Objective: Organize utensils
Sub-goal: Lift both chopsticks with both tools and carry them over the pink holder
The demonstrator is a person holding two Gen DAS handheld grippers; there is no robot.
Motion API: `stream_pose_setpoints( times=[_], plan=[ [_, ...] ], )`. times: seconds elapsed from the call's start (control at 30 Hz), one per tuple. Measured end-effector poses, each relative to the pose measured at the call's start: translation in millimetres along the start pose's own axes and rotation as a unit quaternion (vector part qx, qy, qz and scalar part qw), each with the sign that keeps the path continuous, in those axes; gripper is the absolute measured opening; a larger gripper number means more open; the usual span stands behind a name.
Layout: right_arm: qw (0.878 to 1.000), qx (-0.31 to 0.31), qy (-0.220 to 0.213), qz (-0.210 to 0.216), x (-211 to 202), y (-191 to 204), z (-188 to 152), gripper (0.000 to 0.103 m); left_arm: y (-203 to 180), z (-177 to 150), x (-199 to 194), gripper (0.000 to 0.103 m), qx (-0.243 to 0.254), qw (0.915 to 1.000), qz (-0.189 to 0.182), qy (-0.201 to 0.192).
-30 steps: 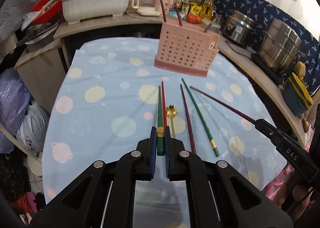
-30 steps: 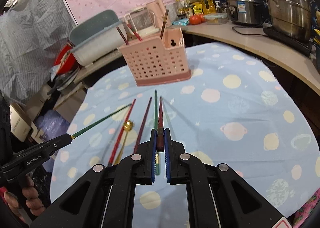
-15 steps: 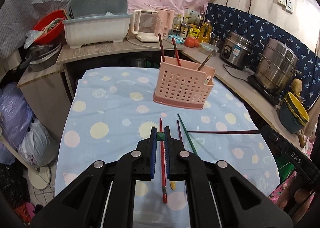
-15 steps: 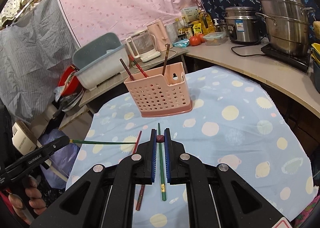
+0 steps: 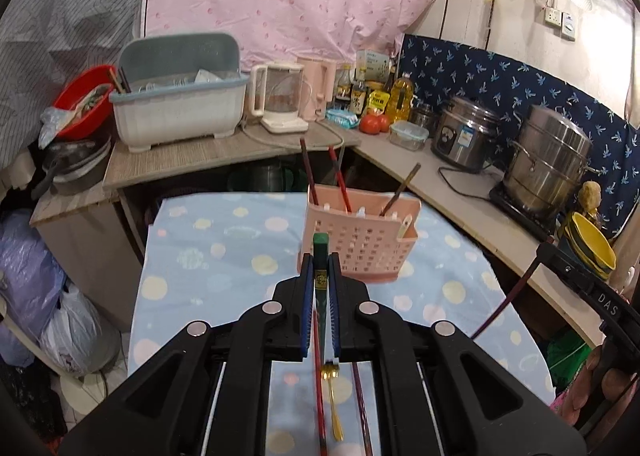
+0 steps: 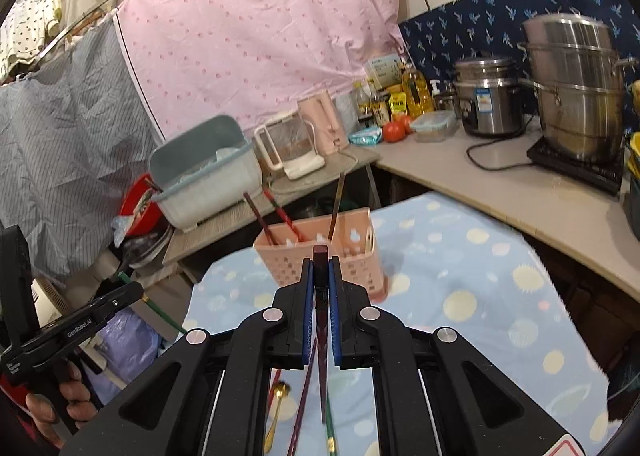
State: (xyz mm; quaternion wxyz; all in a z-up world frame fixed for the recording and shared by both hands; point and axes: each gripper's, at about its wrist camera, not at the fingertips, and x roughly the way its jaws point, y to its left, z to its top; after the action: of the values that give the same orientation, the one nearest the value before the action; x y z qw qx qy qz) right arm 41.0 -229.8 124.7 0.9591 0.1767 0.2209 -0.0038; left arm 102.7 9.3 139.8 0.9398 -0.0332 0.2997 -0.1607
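Observation:
My left gripper (image 5: 320, 262) is shut on a green chopstick (image 5: 320, 252), held raised with its tip hanging down, short of the pink utensil basket (image 5: 358, 244). My right gripper (image 6: 320, 266) is shut on a dark red chopstick (image 6: 321, 256), also raised, just before the basket (image 6: 352, 256). The basket holds three upright chopsticks. On the dotted blue tablecloth (image 5: 208, 256) below lie a red chopstick (image 5: 319, 388), a gold spoon (image 5: 332, 396) and a maroon chopstick (image 5: 360, 404). The right gripper and its chopstick also show in the left wrist view (image 5: 576, 284).
A counter (image 5: 460, 192) wraps the table's far and right sides with a steel pot (image 5: 548, 172), rice cooker (image 5: 464, 140), kettle (image 5: 280, 96) and dish rack (image 5: 176, 108). Bags (image 5: 36, 296) sit on the floor at left. The left gripper's handle shows in the right wrist view (image 6: 72, 328).
Both grippers have lifted their chopsticks off the tablecloth and raised them, tips swinging downward. The views have tilted up toward the basket and counter.

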Motion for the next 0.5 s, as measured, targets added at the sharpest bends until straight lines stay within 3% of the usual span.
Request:
stream_pose_setpoints(
  times=[0.5],
  plan=[
    [0.996, 0.008, -0.087, -0.024, 39.9, -7.9, 102.4, 0.007, -18.1, 113.2, 16.1, 0.007, 0.015, 0.9960, -0.007, -0.088]
  ],
)
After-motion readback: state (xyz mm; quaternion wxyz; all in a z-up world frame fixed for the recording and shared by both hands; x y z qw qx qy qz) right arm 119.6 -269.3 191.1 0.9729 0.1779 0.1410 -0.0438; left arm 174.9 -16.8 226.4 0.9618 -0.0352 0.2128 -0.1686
